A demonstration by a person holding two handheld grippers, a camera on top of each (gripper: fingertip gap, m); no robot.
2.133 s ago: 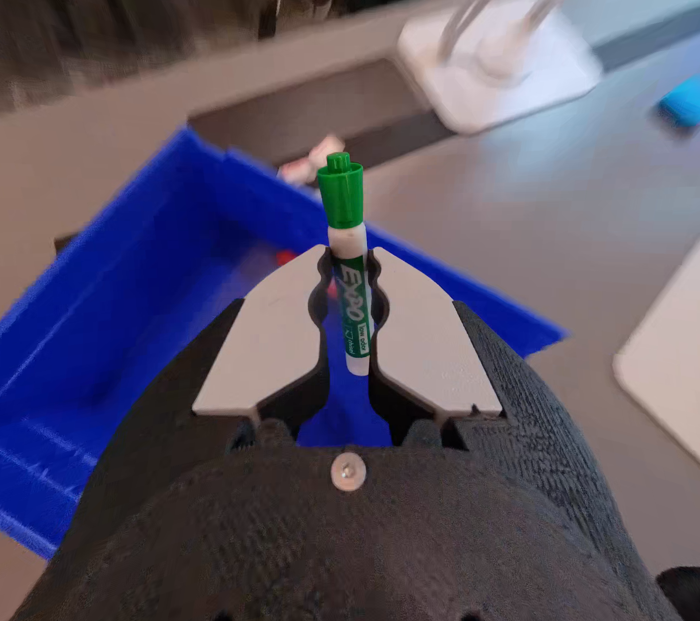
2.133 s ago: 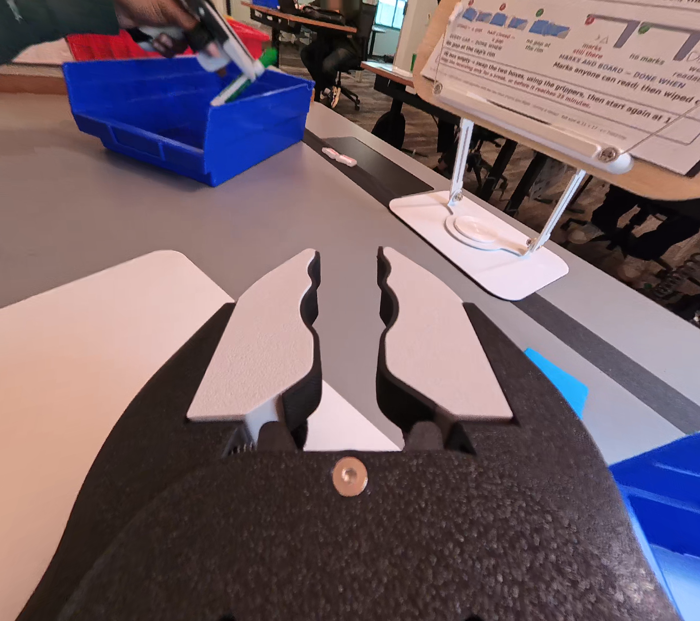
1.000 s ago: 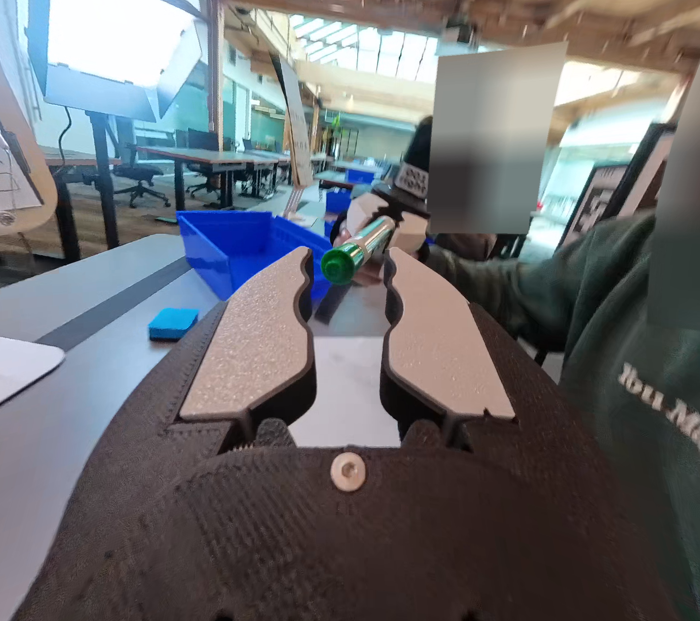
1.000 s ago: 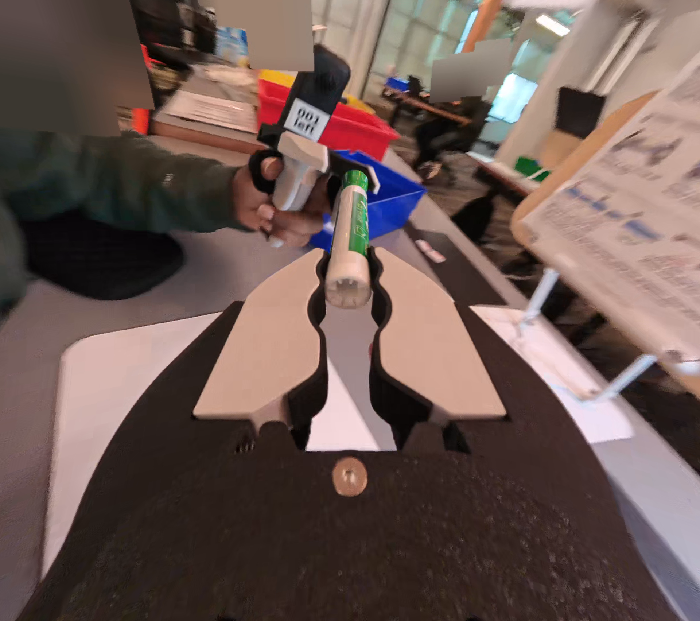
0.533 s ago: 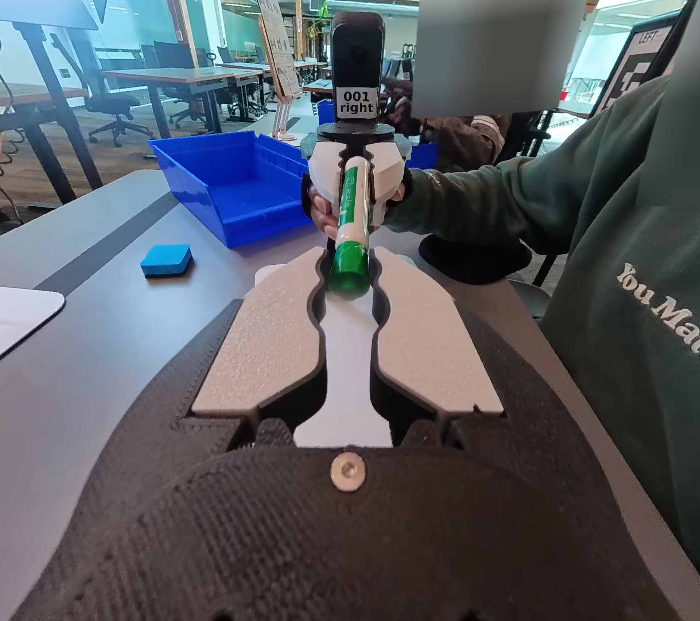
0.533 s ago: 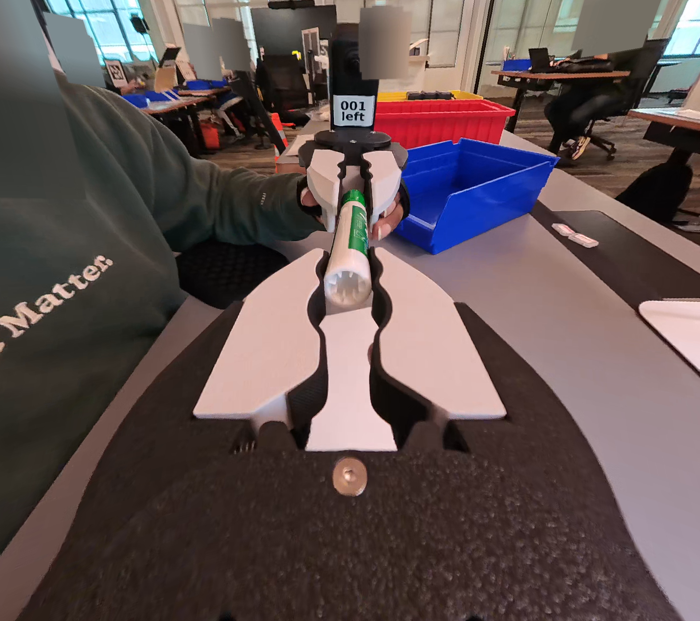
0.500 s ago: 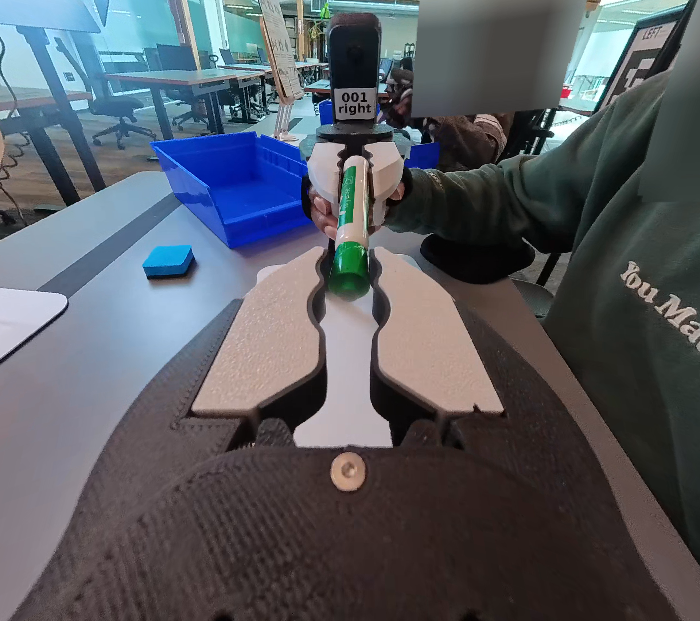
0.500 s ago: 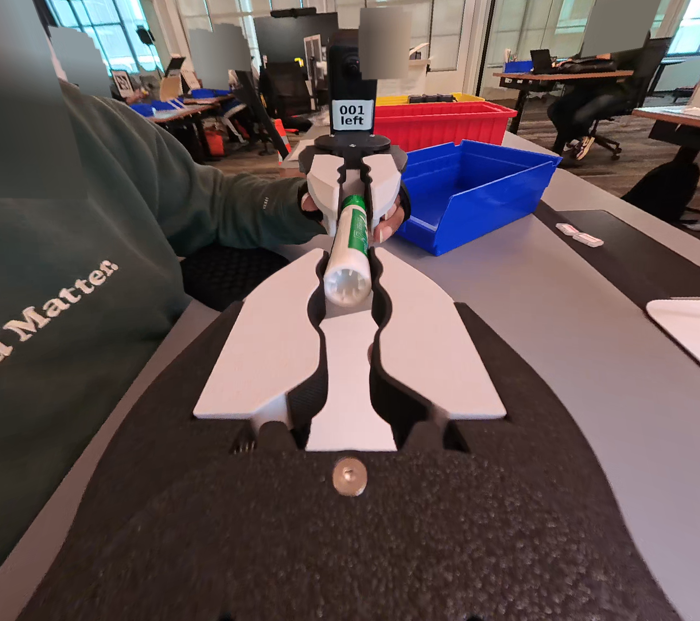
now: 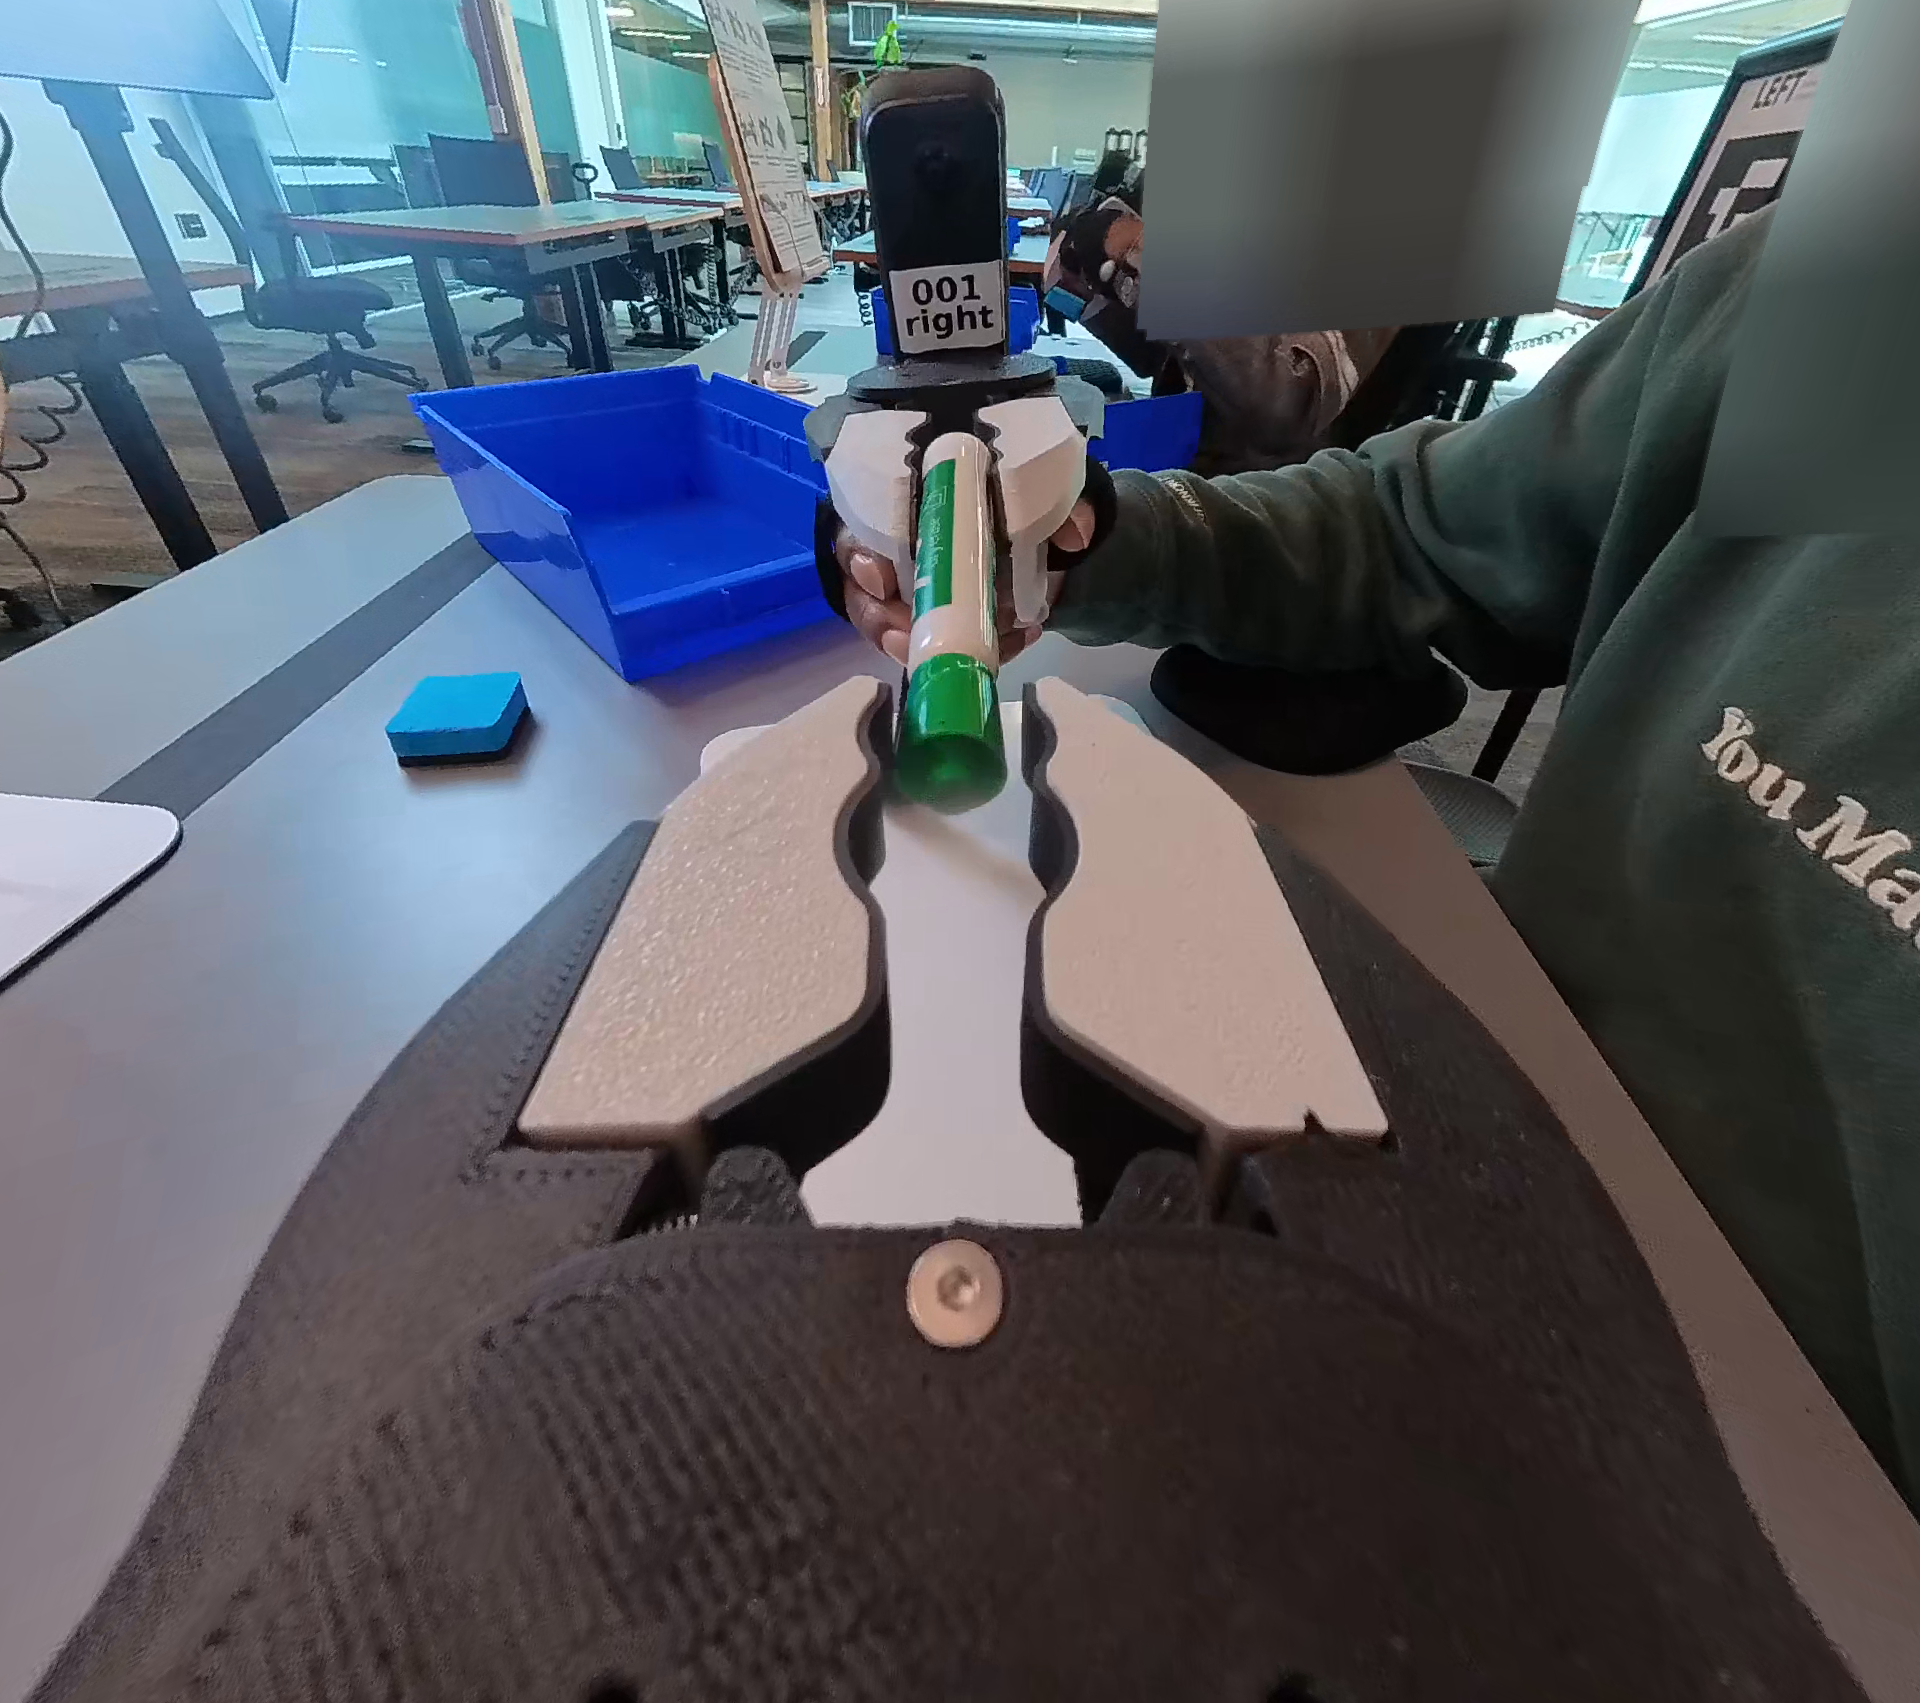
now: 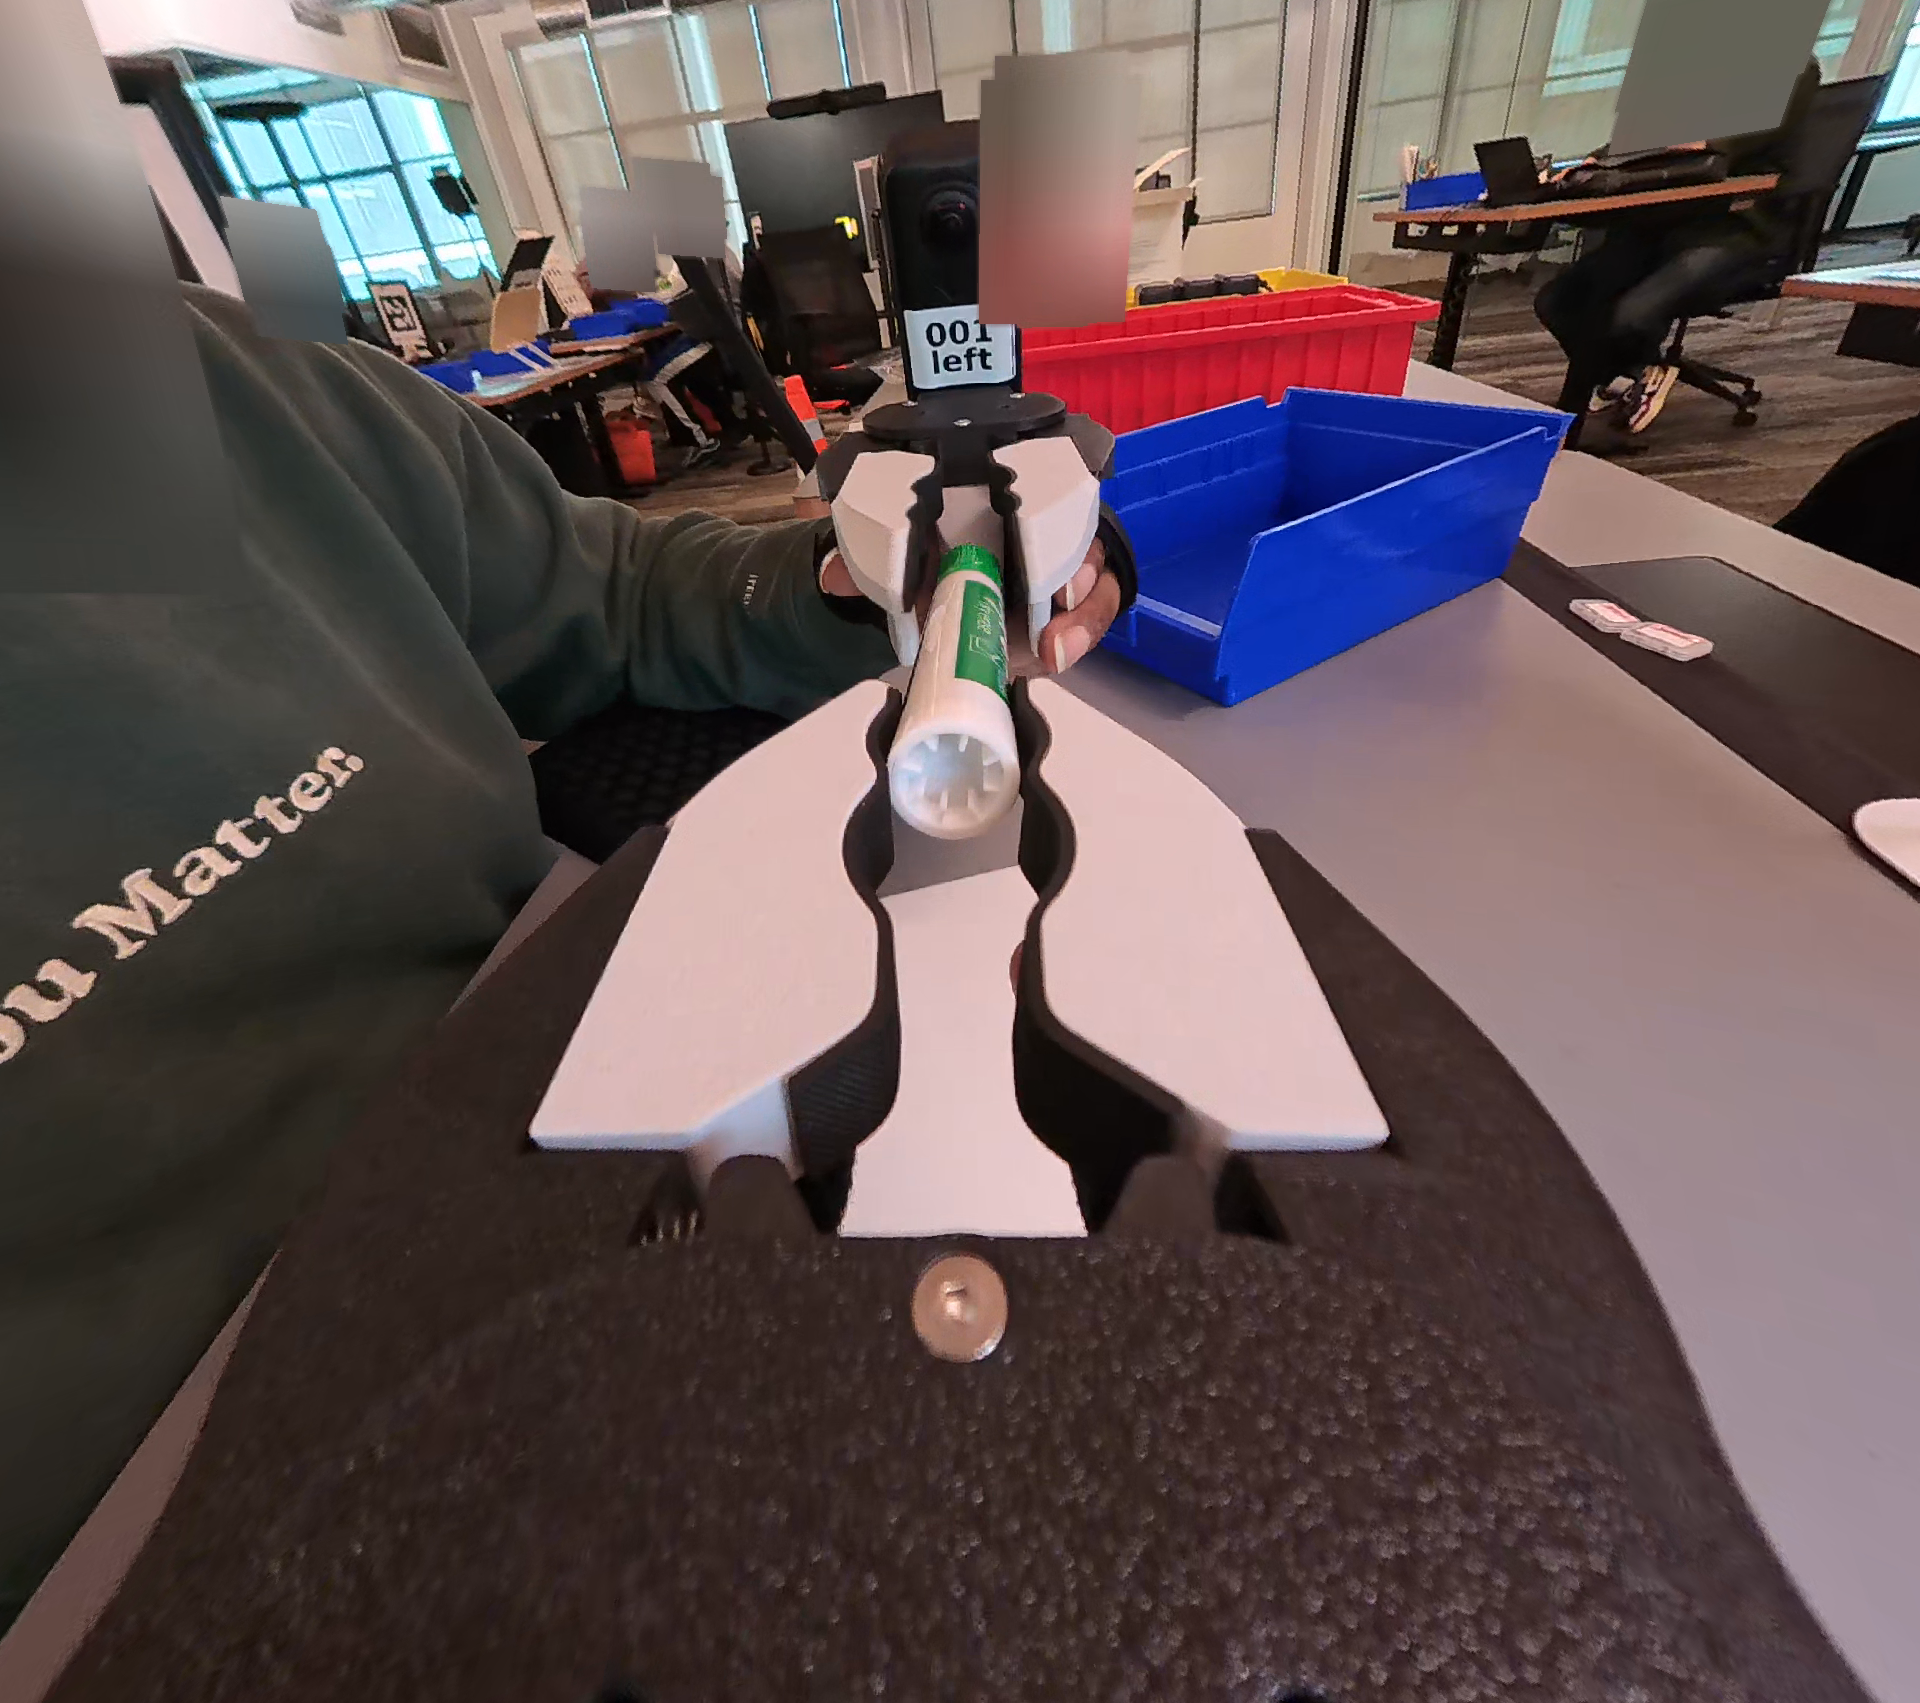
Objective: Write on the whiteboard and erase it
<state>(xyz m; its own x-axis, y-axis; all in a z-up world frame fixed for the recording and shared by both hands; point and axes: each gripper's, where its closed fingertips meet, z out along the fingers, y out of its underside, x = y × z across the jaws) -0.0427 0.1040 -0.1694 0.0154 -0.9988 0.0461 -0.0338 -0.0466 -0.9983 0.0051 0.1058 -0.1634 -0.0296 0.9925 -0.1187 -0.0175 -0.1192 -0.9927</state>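
Marker [image 9: 951, 614]: a smooth white plastic barrel with a green printed band and a glossy green cap [image 9: 948, 739], held in the air between the two grippers, which face each other above the whiteboard [image 9: 961, 978]. The right gripper [image 10: 954, 780] has its fingers closed narrow on the blunt rear end of the barrel, whose ribbed, hollow white butt [image 10: 953, 786] sits in the wavy notch near the fingertips. The left gripper [image 9: 954, 754] takes the other end: the cap lies between its fingertips, close to both, but whether the pads press it or only flank it cannot be told from the left wrist view; in the right wrist view the cap end sits between the far gripper's fingers.

Each gripper has flat, grainy white fingers with scalloped black inner edges, set in a rough, knobbly black body with a round metal screw.

Whiteboard: a flat, matte white panel with rounded corners, lying on the smooth grey desk [image 9: 260, 905] beneath both grippers. A rounded-square blue foam eraser [image 9: 458, 716] with a dark underside rests on the desk beside a black strip [image 9: 291, 697]. Moulded blue plastic bins stand further back, one [image 9: 644, 510] seen in the left wrist view, another [image 10: 1340, 510] in the right wrist view, with a ribbed red bin [image 10: 1226, 354] behind it.
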